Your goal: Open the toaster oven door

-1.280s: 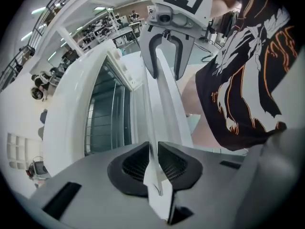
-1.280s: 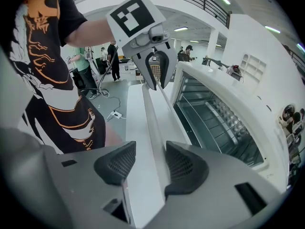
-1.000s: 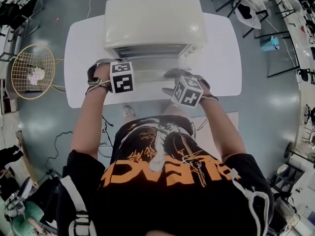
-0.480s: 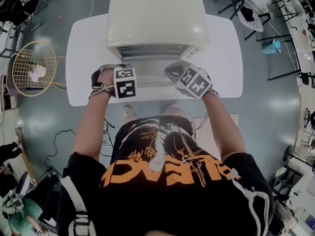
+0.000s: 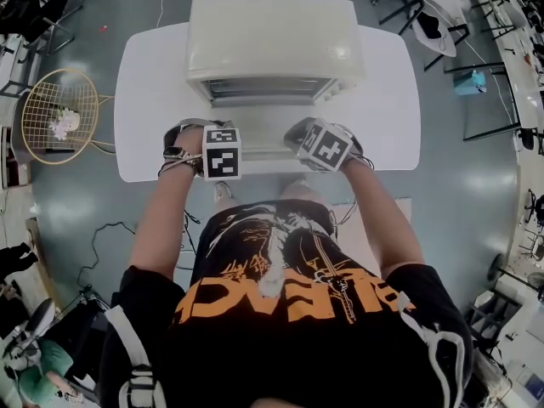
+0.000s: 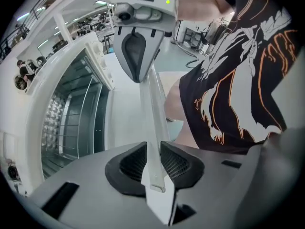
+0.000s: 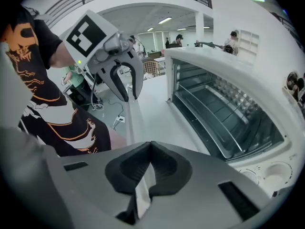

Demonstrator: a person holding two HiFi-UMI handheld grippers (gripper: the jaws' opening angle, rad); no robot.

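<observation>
Cream-white boxy toaster oven [image 5: 270,36], its glass drop-down door [image 5: 263,134] swung down about flat, both grippers on it.
The door lies level in front of the toaster oven's mouth, so the wire rack [image 7: 224,113] inside is exposed. The left gripper [image 5: 223,138] is clamped on the door's thin front edge, left of the oven's centre. The right gripper [image 5: 308,134] is pinched tight on the same edge, right of centre, with a sliver of white edge between its pads. The white oval table [image 5: 382,100] carries the oven. This looks like the end of the opening pull, as the door seems fully down. The next move likely calls for loosening both grips and backing straight off from the oven without lifting the door.
</observation>
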